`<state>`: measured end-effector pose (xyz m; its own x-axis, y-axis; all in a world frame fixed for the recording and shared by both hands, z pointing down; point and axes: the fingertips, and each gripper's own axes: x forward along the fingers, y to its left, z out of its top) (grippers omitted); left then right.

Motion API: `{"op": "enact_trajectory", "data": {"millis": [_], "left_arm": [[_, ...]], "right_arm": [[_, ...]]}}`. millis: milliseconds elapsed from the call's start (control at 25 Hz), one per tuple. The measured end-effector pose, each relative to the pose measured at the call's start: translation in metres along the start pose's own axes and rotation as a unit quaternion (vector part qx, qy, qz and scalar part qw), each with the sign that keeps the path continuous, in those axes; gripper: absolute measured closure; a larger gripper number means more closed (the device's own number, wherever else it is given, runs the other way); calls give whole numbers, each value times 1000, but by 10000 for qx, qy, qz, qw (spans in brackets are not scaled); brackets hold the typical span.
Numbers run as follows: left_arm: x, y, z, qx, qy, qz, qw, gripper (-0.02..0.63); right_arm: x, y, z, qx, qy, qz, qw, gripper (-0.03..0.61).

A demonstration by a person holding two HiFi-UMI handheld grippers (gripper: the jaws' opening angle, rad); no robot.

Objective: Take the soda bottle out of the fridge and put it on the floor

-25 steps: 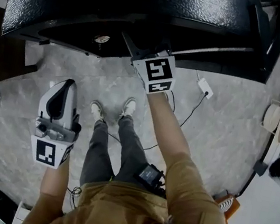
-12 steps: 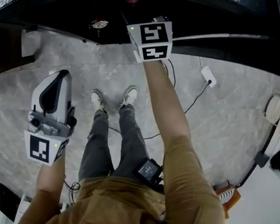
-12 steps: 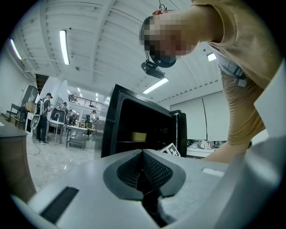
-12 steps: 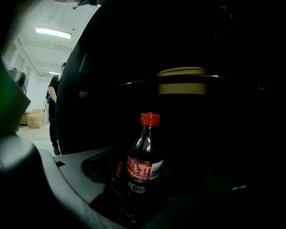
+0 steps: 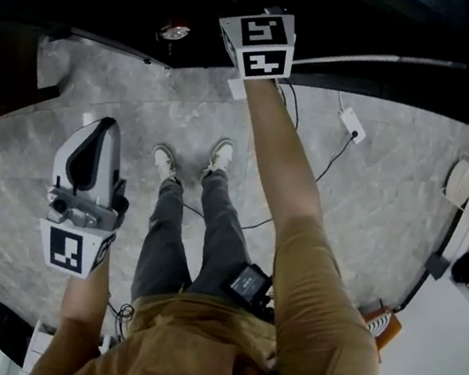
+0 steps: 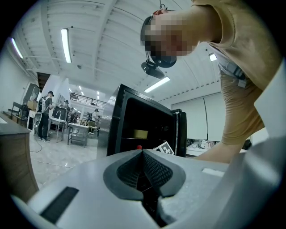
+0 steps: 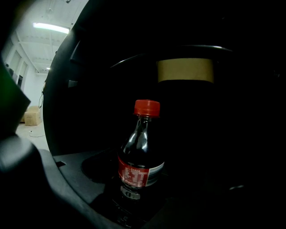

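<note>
A: Left side first, quick.
B: Left gripper (image 5: 98,145) is hanging level over the grey floor (image 5: 373,216). Its jaws are lying pressed together and it is holding nothing.
A: Middle?
B: The person is standing there, with shoes (image 5: 165,164) pointing at the fridge (image 5: 355,15).
A: Right?
B: Right gripper (image 5: 256,44) is reaching into the open black fridge, tipping slightly down. Its jaws have just been opening and are standing at their widest.
A: Is it gripping anything?
B: No. The bottle (image 7: 139,161) is standing upright inside the fridge with its red cap (image 7: 146,108) on. It is sitting dead ahead, in line with the gap between the jaws, and the pads aren't pressing on it. It's very dark in there.
A: Anything else showing?
B: A yellowish round thing (image 7: 185,70) is sitting higher up in the fridge, to the right of the cap. Farther right, a power strip (image 5: 344,146) is lying on the floor.
</note>
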<state>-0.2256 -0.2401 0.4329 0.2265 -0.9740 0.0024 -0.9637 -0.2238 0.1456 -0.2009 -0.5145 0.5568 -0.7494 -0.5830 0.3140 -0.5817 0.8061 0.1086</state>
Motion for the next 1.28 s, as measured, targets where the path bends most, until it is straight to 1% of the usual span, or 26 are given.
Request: {"op": "enact_trajectory", "data": {"millis": [160, 320, 560, 680, 760, 920, 1040, 1160, 1280], "left_arm": [[-6, 2, 2, -6, -1, 0, 10000, 614], [-18, 7, -3, 9, 83, 30, 10000, 614], [-29, 6, -12, 18, 140, -96, 9999, 612], [-34, 5, -5, -60, 64, -201, 9998, 614], [-37, 5, -1, -30, 47, -245, 9997, 614], [-40, 8, 0, 30, 62, -267, 9996, 614], [-38, 7, 1, -30, -48, -250, 9997, 614], [-36, -1, -7, -64, 5, -230, 9997, 614], [-31, -6, -23, -30, 116, -263, 9996, 614]], "right_arm": [[-1, 1, 4, -18, -6, -15, 10000, 270], [-7, 13, 6, -244, -46, 7, 9997, 276], [-24, 26, 10, -184, -136, 20, 9997, 276], [-37, 30, 13, -176, -95, -10, 9998, 276], [-49, 33, 17, -136, -105, -13, 9999, 276], [-76, 46, 26, -55, -226, 78, 9997, 276], [-97, 59, 31, -31, -339, 183, 9993, 276], [-118, 64, 35, -257, -600, 240, 9976, 276], [-137, 68, 23, -385, -728, 293, 9962, 276]]}}
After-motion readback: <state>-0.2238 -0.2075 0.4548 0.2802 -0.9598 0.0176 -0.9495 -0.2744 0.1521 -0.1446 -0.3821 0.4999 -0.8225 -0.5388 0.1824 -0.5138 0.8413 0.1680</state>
